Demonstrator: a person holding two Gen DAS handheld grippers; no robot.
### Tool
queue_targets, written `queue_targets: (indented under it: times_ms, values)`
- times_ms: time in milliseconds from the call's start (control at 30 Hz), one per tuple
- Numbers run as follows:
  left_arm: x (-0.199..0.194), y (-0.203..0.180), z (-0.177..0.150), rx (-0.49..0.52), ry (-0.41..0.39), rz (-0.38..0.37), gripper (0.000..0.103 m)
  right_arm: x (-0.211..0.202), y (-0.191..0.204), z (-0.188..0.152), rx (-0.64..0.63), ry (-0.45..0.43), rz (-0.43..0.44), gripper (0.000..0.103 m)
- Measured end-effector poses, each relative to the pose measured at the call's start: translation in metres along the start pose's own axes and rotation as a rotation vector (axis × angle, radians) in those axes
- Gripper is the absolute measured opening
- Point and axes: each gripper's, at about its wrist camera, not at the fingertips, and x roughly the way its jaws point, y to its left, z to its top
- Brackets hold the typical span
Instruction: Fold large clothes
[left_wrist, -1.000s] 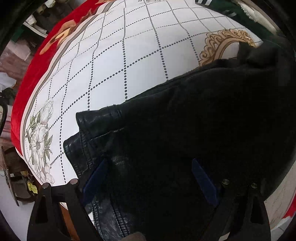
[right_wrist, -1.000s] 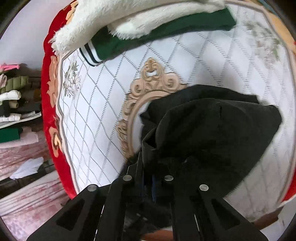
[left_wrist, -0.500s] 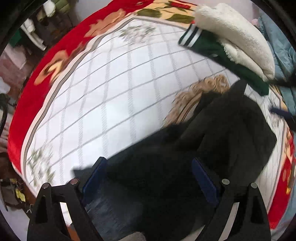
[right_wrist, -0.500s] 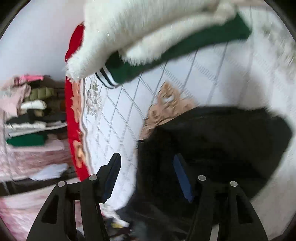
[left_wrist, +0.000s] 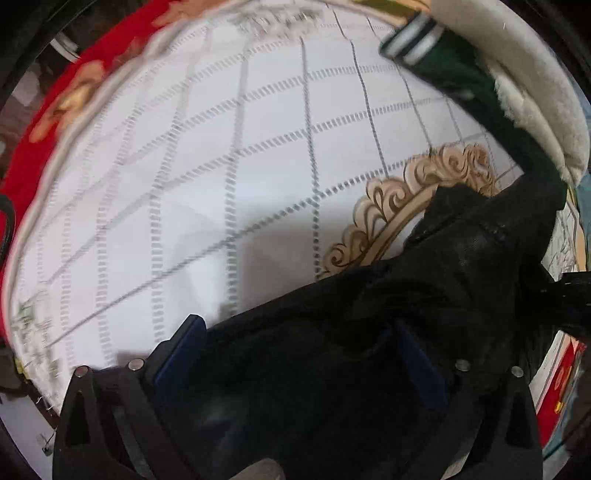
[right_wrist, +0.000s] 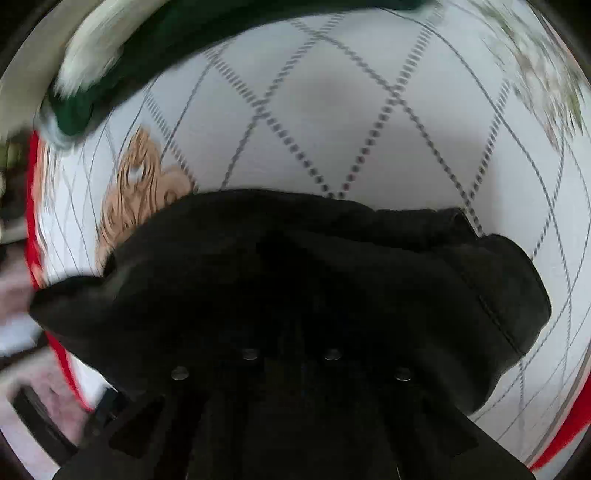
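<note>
A large black jacket (left_wrist: 424, 295) lies bunched on a white quilted bed cover (left_wrist: 221, 184). My left gripper (left_wrist: 299, 354) stands open, its blue pads either side of the jacket's near edge, with cloth lying between them. In the right wrist view the jacket (right_wrist: 295, 266) fills the lower frame. My right gripper (right_wrist: 291, 362) has its fingers close together, shut on a fold of the jacket; the fingertips are buried in dark cloth.
A green garment with white stripes (left_wrist: 454, 70) and a cream fleece (left_wrist: 535, 92) lie at the bed's far side; they show blurred in the right wrist view (right_wrist: 147, 48). The cover has a red border (left_wrist: 33, 147) and a gold ornament (left_wrist: 406, 206).
The right gripper was shut on the jacket, opened half a second ago, and is shut on it again, lower and closer. The left gripper stayed open and shifted over the jacket's edge.
</note>
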Motion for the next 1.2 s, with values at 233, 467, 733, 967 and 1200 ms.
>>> queue_targets:
  times_ms: [233, 467, 733, 967, 1200]
  values:
    - [-0.060, 0.041, -0.029, -0.087, -0.088, 0.208, 0.103, -0.058, 0.070, -0.055, -0.295, 0.049, 0.199, 0.010]
    - [-0.063, 0.060, -0.077, -0.173, -0.049, 0.306, 0.103, 0.054, 0.128, -0.081, -0.545, 0.195, -0.159, 0.001]
    - [-0.055, -0.001, -0.068, -0.070, -0.064, 0.219, 0.103, -0.002, 0.049, -0.061, -0.265, 0.214, 0.216, 0.040]
    - [-0.018, -0.075, -0.041, 0.037, -0.054, 0.143, 0.103, -0.079, -0.119, -0.034, -0.025, -0.090, 0.338, 0.071]
    - [-0.006, -0.093, -0.025, 0.077, -0.040, 0.176, 0.103, -0.113, -0.196, -0.015, 0.119, -0.175, 0.332, 0.037]
